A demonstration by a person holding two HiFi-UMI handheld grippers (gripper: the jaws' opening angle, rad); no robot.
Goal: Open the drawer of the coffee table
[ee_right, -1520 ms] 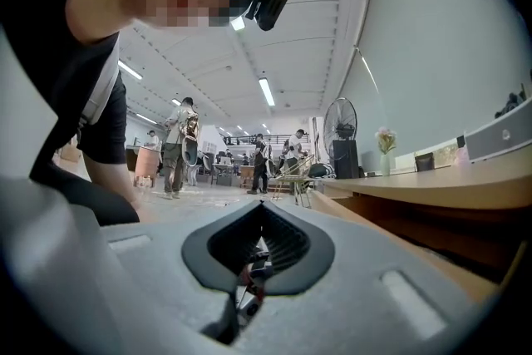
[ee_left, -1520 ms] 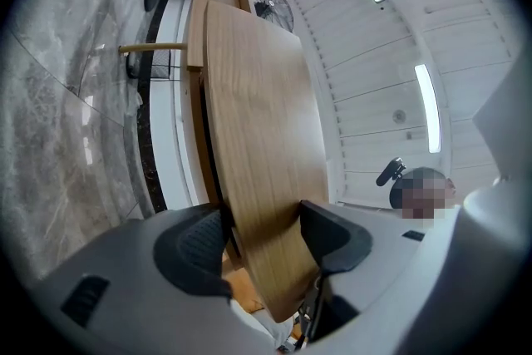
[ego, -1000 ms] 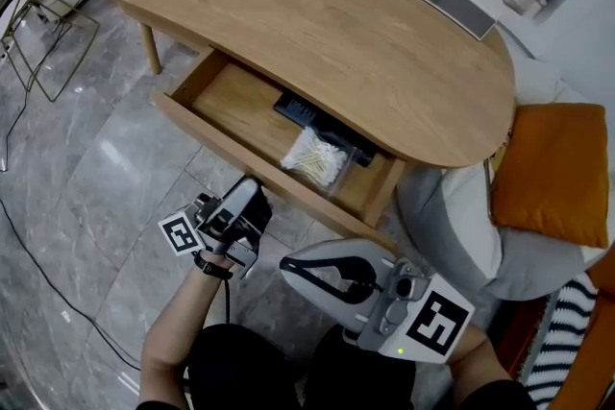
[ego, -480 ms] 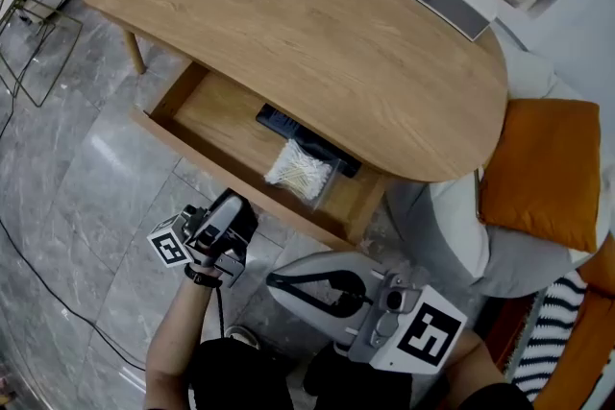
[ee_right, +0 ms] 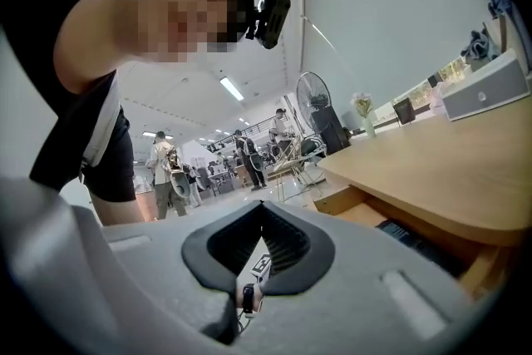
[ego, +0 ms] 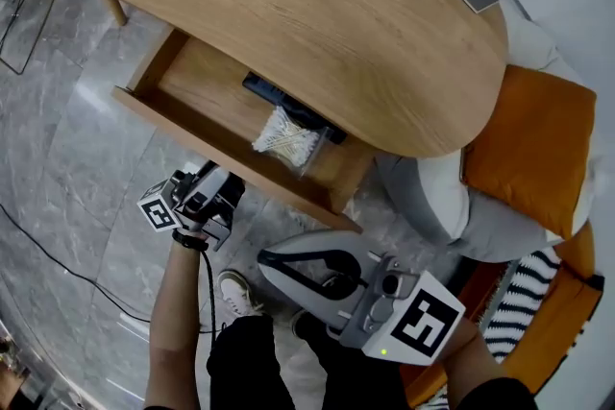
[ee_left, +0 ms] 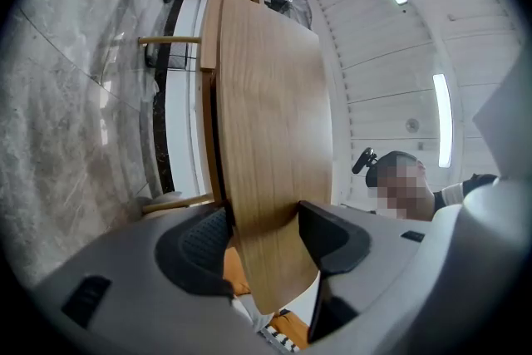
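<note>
Head view: drawer (ego: 197,91) out at 10 o'clock under the coffee table (ego: 288,5), opening seemingly done; left gripper view: left gripper (ee_left: 264,224) spread, just widened, empty; right gripper view: right gripper (ee_right: 262,206) pressed together, empty; next, simply withdraw.

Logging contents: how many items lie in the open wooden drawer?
2. A clear pack of cotton swabs lies toward the drawer's right end; a flat black device sits behind it, partly under the wooden tabletop. More may be hidden there.

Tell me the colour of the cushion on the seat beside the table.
Orange, a plain burnt shade with no pattern. The cushion shows best in the head view.
</note>
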